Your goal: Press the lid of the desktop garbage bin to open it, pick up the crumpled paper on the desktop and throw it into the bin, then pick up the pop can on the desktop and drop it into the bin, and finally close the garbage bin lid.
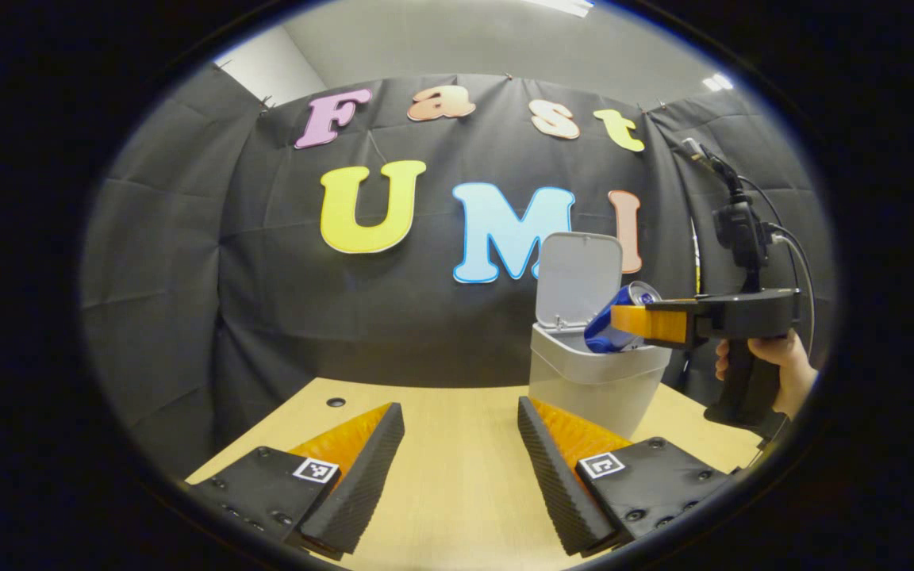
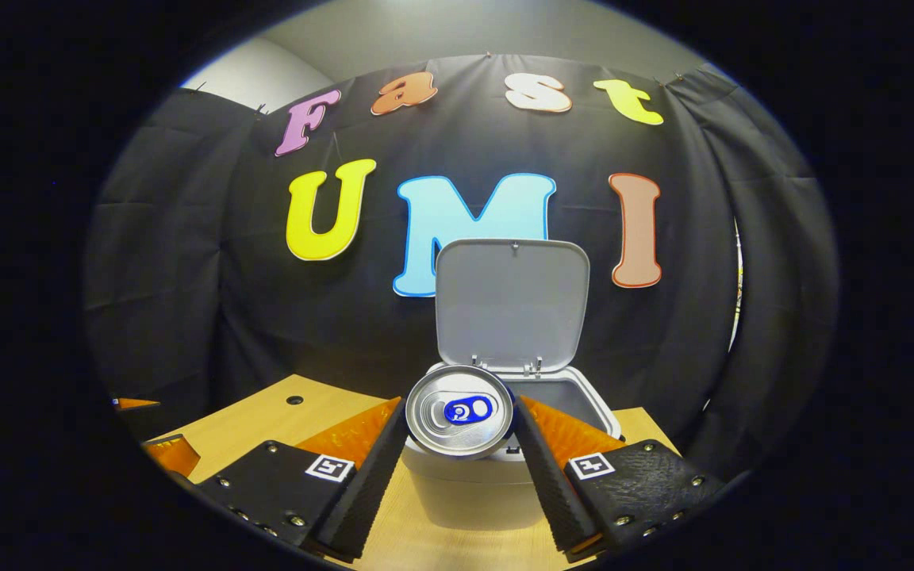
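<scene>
The right tool (image 2: 459,424) grips the pop can (image 2: 459,412), both fingers pressed to its sides, top end facing the camera. In the left gripper view the pop can (image 1: 614,321) hangs tilted over the rim of the desktop garbage bin (image 1: 596,381), whose lid (image 1: 577,277) stands upright and open.

Step in hand: drop the can. Centre it over the opening, clear of rim and lid hinge, before parting the fingers; a release too near the rim may tip it onto the worktop (image 1: 457,468).

The left tool (image 1: 461,468) is open and empty, above the worktop.

Bin contents: interior poorly visible; the crumpled paper is probably inside, but this cannot be confirmed.
</scene>
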`<control>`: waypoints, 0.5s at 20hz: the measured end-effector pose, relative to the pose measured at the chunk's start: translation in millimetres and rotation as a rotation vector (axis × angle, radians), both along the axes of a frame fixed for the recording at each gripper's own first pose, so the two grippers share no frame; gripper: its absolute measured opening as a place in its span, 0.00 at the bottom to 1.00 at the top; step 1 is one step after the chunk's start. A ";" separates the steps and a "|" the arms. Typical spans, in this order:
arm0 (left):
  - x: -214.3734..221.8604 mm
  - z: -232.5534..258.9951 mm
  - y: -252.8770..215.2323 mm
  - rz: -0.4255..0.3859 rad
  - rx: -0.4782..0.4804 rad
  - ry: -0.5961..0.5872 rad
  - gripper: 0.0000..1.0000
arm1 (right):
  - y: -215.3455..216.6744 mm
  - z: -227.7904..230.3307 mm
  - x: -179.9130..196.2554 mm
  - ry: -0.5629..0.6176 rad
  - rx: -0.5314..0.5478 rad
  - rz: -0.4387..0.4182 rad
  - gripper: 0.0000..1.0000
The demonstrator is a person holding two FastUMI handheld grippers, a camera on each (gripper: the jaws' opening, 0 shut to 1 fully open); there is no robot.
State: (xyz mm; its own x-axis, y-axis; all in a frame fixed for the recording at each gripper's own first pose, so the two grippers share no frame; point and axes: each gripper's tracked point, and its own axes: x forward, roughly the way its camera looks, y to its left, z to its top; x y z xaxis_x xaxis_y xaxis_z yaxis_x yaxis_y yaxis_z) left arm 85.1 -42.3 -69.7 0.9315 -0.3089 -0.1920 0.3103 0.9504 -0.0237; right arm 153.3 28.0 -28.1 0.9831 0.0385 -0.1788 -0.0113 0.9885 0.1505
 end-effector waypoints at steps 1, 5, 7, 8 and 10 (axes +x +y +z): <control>-0.2 -0.5 -1.1 -0.002 0.001 0.000 0.96 | -0.4 -4.5 2.7 0.013 0.001 0.000 0.84; 0.1 -0.7 -2.7 -0.012 0.009 0.004 0.94 | -1.4 -17.7 6.2 0.064 0.020 -0.001 0.85; 0.4 -2.5 -4.6 -0.017 0.007 0.011 0.96 | -3.6 -19.3 5.3 0.067 0.017 -0.006 0.86; 0.4 -4.2 -5.6 -0.020 0.008 0.015 0.96 | -5.0 -17.7 4.6 0.065 0.011 -0.009 0.86; 0.9 -3.4 -6.0 -0.023 0.008 0.015 0.96 | -4.0 -18.7 3.9 0.063 0.005 -0.006 0.86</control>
